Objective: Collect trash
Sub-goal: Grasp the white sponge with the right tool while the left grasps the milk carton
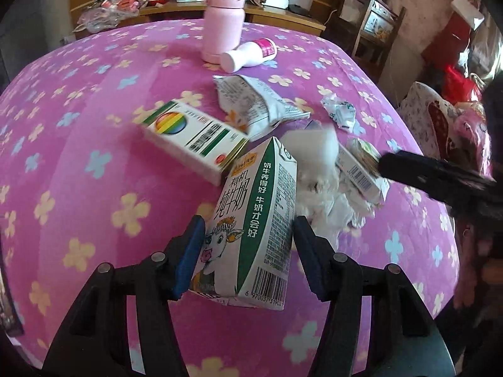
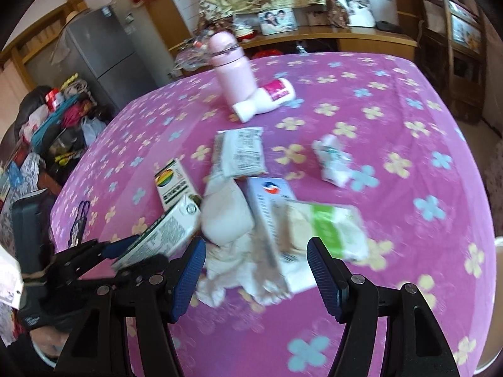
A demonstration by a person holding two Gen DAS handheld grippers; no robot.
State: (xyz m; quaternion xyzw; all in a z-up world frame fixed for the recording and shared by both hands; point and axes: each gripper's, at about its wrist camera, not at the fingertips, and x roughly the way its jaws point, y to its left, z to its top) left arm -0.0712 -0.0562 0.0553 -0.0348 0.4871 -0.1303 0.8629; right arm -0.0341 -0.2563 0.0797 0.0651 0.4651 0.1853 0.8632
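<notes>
A white-and-green milk carton (image 1: 257, 220) with a cartoon cow stands tilted between the blue pads of my left gripper (image 1: 250, 223), which is shut on its two sides. The right wrist view shows the same carton (image 2: 163, 232) in the left gripper (image 2: 125, 251). My right gripper (image 2: 256, 245) is open above a heap of white tissue (image 2: 226, 213), a white box (image 2: 270, 213) and a green-and-white packet (image 2: 330, 226); nothing touches its pads. A rainbow-printed box (image 1: 195, 138), a grey wrapper (image 1: 251, 106) and a crumpled wrapper (image 1: 339, 110) lie beyond.
The table wears a pink flowered cloth (image 1: 78, 125). At its far side stand a pink flask (image 1: 223, 19) and a white bottle (image 1: 251, 53) on its side. A grey fridge (image 2: 103, 50) and piled clutter (image 2: 56, 125) are to the left, a wooden chair (image 1: 377, 31) to the right.
</notes>
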